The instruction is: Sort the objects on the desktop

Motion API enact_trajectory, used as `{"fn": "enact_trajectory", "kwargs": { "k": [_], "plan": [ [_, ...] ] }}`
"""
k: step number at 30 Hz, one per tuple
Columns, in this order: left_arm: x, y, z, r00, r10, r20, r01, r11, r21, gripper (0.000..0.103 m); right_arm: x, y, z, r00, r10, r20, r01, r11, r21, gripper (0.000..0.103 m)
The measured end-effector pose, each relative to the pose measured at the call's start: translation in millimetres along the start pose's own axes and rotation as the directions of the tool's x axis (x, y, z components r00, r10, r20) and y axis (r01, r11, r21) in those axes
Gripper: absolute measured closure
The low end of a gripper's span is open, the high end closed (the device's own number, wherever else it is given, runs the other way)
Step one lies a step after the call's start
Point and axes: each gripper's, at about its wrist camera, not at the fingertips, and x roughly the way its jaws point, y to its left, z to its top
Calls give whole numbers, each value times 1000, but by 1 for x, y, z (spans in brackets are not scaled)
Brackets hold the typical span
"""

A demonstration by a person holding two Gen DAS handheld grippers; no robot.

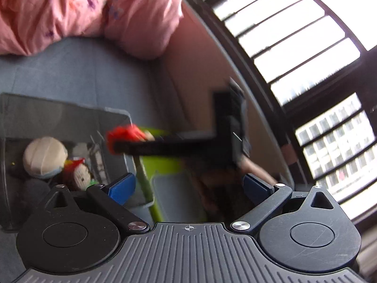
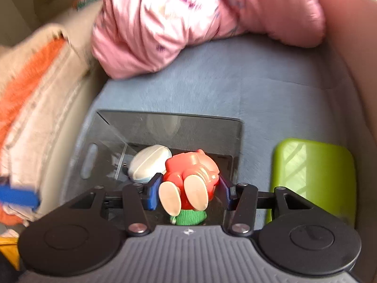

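Observation:
My right gripper (image 2: 187,192) is shut on a red toy figure (image 2: 190,169) with beige soles, held above a smoky clear bin (image 2: 165,127). In the bin lie a white ball (image 2: 149,162) and something green and knitted (image 2: 190,217). In the left wrist view that gripper shows as a black bar (image 1: 176,145) with the red toy (image 1: 123,134) at its tip, over the bin's (image 1: 59,115) right edge. The white ball (image 1: 44,156) and a small plush doll (image 1: 79,175) rest inside. My left gripper (image 1: 189,186) is open and holds nothing, right of the bin.
A lime-green box (image 2: 313,176) sits right of the bin on the blue-grey cloth (image 2: 235,82). A pink quilt (image 2: 188,18) is piled at the back. Folded orange and beige fabric (image 2: 35,94) lies to the left. A barred window (image 1: 306,47) is on the right.

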Motion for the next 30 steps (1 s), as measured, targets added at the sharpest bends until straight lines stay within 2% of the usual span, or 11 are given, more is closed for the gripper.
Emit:
{"fn": "enact_trajectory", "kwargs": {
  "k": [4, 7, 12, 17, 18, 19, 21, 24, 27, 29, 30],
  "plan": [
    [20, 4, -5, 993, -57, -100, 65, 995, 80, 3, 70, 14, 19, 993, -81, -83, 78, 996, -47, 51],
    [28, 13, -7, 991, -48, -125, 58, 995, 76, 3, 99, 13, 20, 982, -132, -138, 125, 990, -60, 51],
    [32, 23, -6, 993, -27, -119, 32, 998, 45, 3, 121, 14, 10, 963, -208, -169, 193, 976, -103, 51],
    [32, 18, -3, 993, -31, -113, 37, 998, 52, 3, 127, 24, 5, 953, -263, -149, 240, 958, -158, 50],
    [31, 18, -3, 993, -30, -112, 37, 998, 54, 3, 124, 24, 4, 953, -267, -141, 244, 957, -159, 44],
    [30, 19, -3, 993, -30, -111, 36, 998, 54, 3, 121, 25, 4, 954, -270, -132, 248, 955, -160, 33],
    [27, 23, -2, 994, -32, -108, 37, 998, 51, 3, 113, 26, 4, 957, -268, -114, 249, 956, -158, 24],
    [18, 28, -2, 995, -22, -94, 28, 998, 55, 3, 100, 27, 5, 962, -259, -84, 244, 957, -159, 24],
    [-2, 38, 2, 998, 27, -53, -23, 997, 77, 3, 85, 29, 7, 965, -257, -47, 246, 955, -165, 24],
    [-21, 46, 6, 997, 72, -9, -71, 994, 88, 2, 90, 30, 6, 973, -221, -63, 212, 969, -124, 23],
    [-31, 49, 7, 996, 84, 13, -85, 993, 87, 2, 93, 31, 6, 977, -203, -71, 195, 975, -103, 17]
  ]
}}
